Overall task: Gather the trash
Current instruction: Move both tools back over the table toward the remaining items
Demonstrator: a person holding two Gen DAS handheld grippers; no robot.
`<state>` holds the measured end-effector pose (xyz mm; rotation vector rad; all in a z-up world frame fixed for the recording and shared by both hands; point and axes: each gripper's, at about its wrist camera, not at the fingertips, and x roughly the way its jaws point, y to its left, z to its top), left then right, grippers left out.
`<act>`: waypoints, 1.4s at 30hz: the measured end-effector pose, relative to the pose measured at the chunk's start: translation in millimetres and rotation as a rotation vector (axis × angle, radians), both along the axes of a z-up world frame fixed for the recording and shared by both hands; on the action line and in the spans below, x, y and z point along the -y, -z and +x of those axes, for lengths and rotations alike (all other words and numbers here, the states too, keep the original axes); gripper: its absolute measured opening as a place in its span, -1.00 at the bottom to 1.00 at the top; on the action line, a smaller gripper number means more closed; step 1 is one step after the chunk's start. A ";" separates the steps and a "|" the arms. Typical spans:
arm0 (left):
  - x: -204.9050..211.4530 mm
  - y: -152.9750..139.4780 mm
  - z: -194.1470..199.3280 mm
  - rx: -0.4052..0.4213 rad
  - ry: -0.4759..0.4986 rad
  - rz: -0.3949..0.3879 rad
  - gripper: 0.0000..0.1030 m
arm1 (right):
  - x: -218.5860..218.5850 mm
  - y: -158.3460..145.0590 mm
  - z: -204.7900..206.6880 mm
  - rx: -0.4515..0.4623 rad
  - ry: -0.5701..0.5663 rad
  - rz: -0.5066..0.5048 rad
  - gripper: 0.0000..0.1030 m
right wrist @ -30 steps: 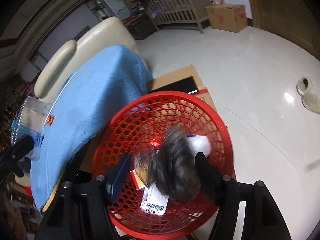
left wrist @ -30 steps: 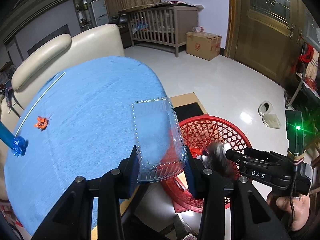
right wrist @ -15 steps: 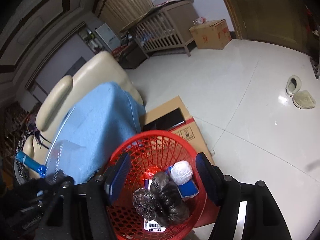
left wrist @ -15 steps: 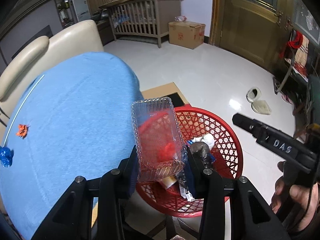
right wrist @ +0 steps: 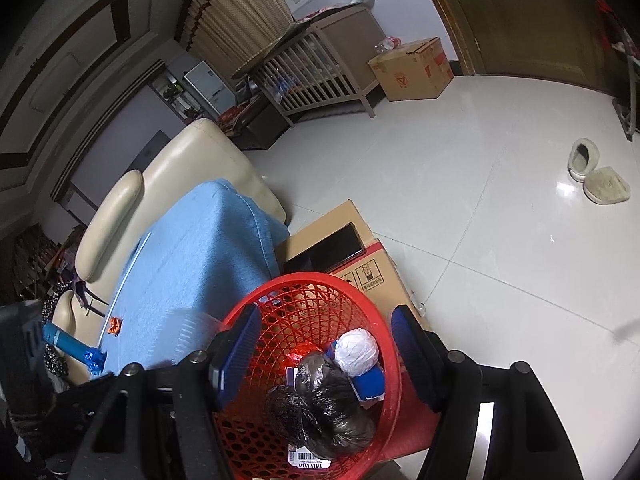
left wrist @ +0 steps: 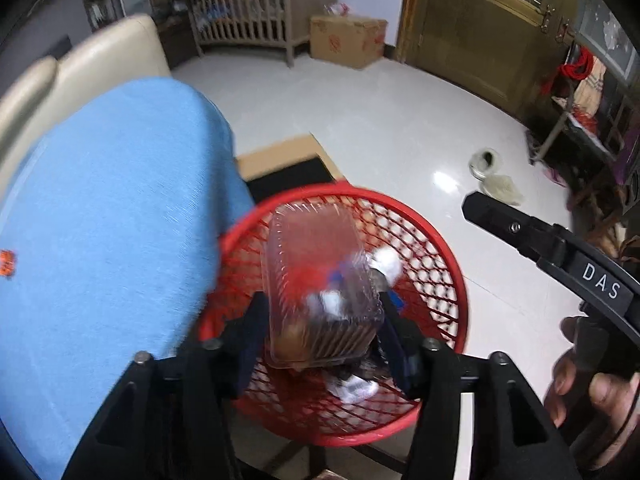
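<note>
Left wrist view: a clear plastic container (left wrist: 318, 280) is seen between the just-widened jaws of the left gripper (left wrist: 322, 334), over the red mesh basket (left wrist: 436, 248); pad contact cannot be told.

Right wrist view: the right gripper (right wrist: 324, 344) is held parted and empty above that basket (right wrist: 384, 320), black bagged trash (right wrist: 320, 412) below it.

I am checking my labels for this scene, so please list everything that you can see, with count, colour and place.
basket: 1, red, beside the cloth
clear box: 1, transparent, above the basket
bags: 2, black, in the basket
paper ball: 1, white, in the basket
cloth: 1, blue, left of the basket
wrapper: 1, orange, on the cloth
cardboard box: 1, brown, by the far wall
slippers: 2, pale, on the floor
sofa: 1, cream, behind the cloth
left gripper: fingers just opening, clear box between them
right gripper: open, empty, over the basket
</note>
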<state>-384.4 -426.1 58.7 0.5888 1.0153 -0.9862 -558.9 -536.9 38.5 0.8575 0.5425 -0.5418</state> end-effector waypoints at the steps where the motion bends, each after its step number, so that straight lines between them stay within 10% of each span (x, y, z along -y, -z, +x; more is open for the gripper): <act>1: -0.3 1.7 3.2 -0.026 0.001 0.003 0.27 | 0.3 0.0 -0.6 0.001 0.001 0.001 0.38; 17: -106.3 -29.0 75.5 0.050 -0.252 -0.087 0.30 | -20.2 -18.4 31.8 0.013 -0.076 -0.026 0.42; 31: -287.7 -8.9 152.5 0.010 -0.739 -0.153 0.31 | -133.0 -40.9 150.2 -0.048 -0.443 -0.105 0.42; 42: -346.2 5.5 174.5 0.079 -0.892 -0.136 0.31 | -214.5 -30.6 231.2 -0.171 -0.686 -0.176 0.42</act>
